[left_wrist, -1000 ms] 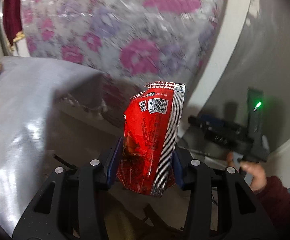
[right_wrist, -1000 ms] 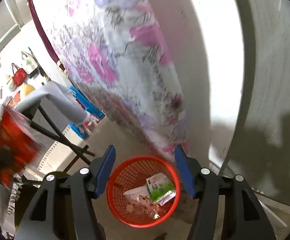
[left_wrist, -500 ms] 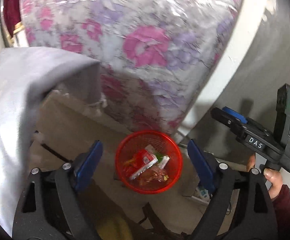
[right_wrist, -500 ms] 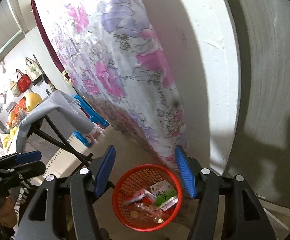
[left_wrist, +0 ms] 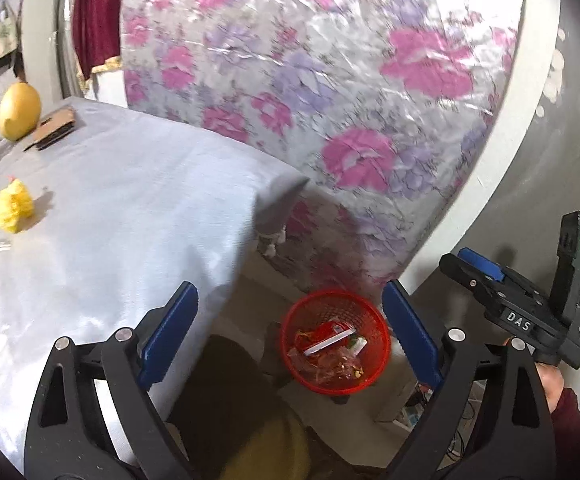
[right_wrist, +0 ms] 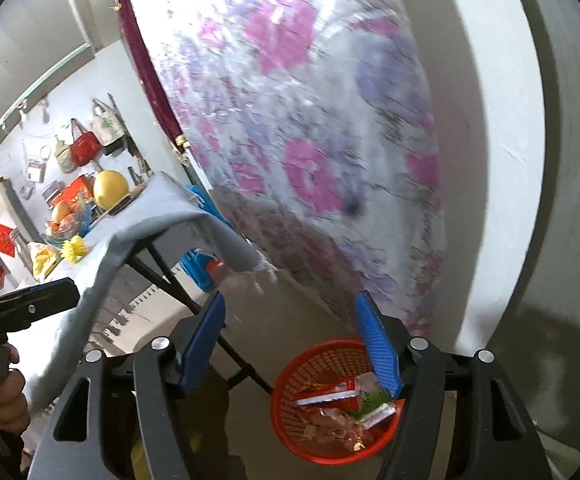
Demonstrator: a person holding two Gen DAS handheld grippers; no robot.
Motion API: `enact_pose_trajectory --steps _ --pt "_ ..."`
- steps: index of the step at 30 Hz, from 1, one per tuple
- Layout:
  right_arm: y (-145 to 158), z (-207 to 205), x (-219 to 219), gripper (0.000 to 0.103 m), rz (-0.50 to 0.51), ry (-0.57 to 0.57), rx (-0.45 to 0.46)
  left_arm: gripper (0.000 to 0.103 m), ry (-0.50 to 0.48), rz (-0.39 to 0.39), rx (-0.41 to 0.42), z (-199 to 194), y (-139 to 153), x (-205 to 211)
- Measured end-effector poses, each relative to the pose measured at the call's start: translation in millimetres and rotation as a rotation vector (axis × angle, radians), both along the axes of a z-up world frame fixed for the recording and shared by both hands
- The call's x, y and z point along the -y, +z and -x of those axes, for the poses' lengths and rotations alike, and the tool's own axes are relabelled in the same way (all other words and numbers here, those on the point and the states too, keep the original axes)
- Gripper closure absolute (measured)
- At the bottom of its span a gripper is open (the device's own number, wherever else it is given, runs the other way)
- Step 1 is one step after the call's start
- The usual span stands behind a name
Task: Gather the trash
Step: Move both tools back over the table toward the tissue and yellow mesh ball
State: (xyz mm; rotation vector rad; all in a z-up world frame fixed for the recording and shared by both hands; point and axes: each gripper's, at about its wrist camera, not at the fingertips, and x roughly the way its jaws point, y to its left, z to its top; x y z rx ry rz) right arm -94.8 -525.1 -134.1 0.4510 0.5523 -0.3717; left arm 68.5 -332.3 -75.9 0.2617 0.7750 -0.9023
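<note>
Left gripper [left_wrist: 290, 328], jaws just spread wide and empty, faces yellow scrap [left_wrist: 11, 208] at ten o'clock on table [left_wrist: 130, 200], nearer than the likewise open right gripper [right_wrist: 290, 340].

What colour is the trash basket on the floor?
Red. The basket has a mesh wall; the left wrist view shows it best.
</note>
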Motion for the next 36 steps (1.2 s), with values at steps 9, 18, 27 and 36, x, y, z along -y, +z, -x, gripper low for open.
enact_pose_trajectory --steps 9,18,27,36 --pt "32.8 -4.9 -32.7 0.030 0.061 0.063 0.034 0.013 0.057 0.062 0.048 3.0 24.5 -41.1" --pt "57.3 -13.3 -74.0 0.022 0.110 0.134 0.049 0.011 0.165 0.140 0.063 -9.3 40.5 -99.1" --pt "78.6 -34.3 -126.7 0.017 0.134 0.224 0.053 0.010 0.283 0.182 0.117 -8.9 44.0 -166.4" --pt "96.1 -49.5 -182.5 0.013 0.159 0.292 0.065 0.008 0.364 0.255 0.154 -5.9 49.5 -230.8"
